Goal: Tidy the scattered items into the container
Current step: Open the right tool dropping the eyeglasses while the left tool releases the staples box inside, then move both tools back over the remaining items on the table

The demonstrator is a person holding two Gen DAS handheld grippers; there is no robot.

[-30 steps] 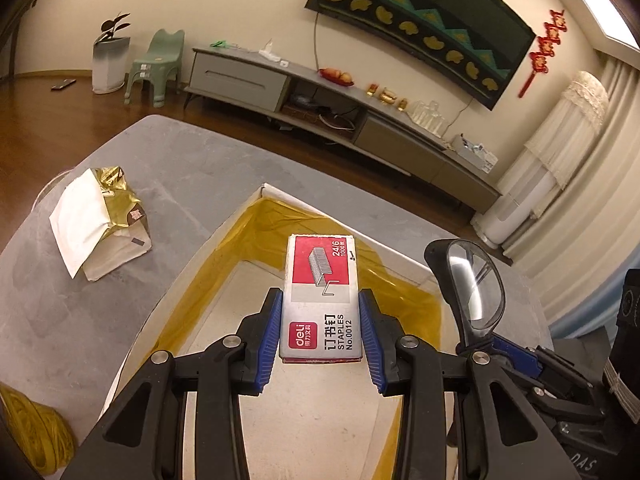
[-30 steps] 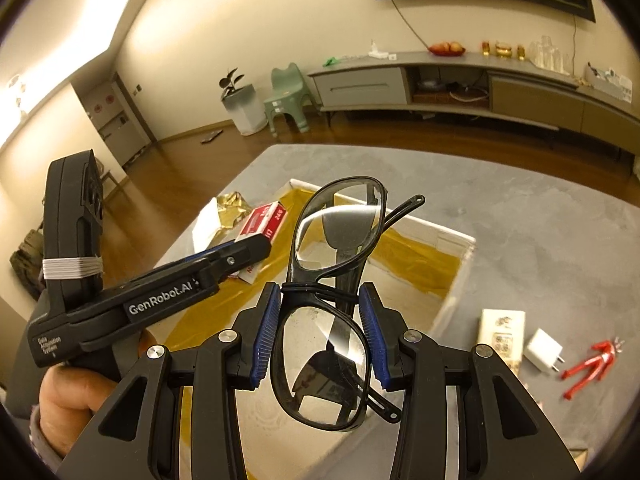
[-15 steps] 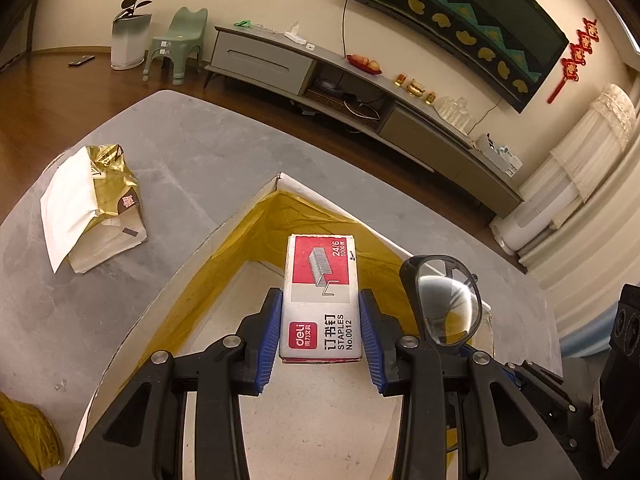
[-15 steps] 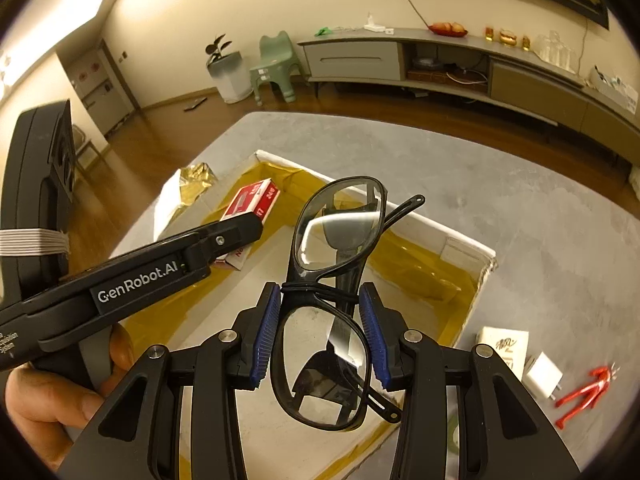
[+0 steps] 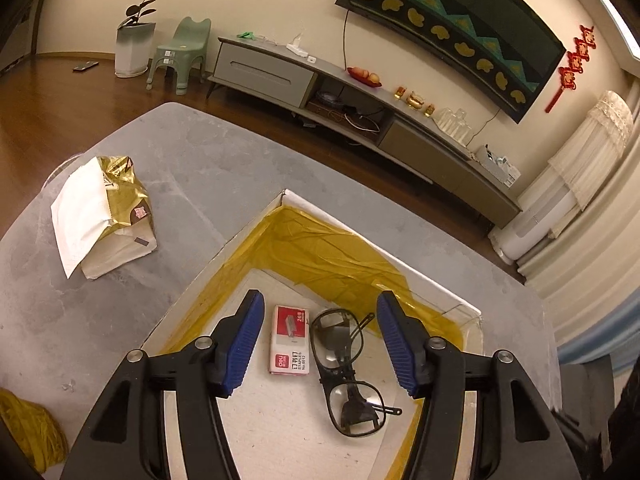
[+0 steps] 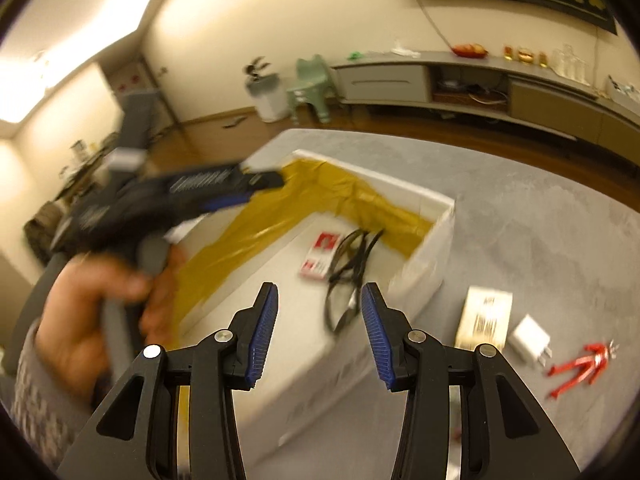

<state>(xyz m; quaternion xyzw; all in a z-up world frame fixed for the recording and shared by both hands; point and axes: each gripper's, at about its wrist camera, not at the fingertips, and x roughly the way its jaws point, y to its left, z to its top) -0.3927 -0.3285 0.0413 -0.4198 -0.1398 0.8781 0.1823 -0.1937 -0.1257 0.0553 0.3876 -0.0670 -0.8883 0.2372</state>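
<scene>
Inside the white box (image 5: 436, 286), one staples box (image 5: 291, 340) and one pair of glasses (image 5: 348, 372) lie side by side, both blurry in the right view. Both claws, left (image 5: 320, 340) and right (image 6: 319, 330), hang wide open, holding nothing. On the worktop (image 6: 540, 240) right of the box wait three things: one card (image 6: 485, 318), one charger (image 6: 529, 339), one red figure (image 6: 582, 364).

Staple box (image 5: 291, 339): printed cardboard, slight sheen. Glasses (image 5: 347, 372): glossy black plastic frame, clear lenses. Container (image 5: 436, 286): matt white walls, crinkled glossy yellow film lining. Table (image 5: 192, 168): matt grey, mottled stone-like surface. Bag (image 5: 106, 216), far left: white paper, gold foil.
</scene>
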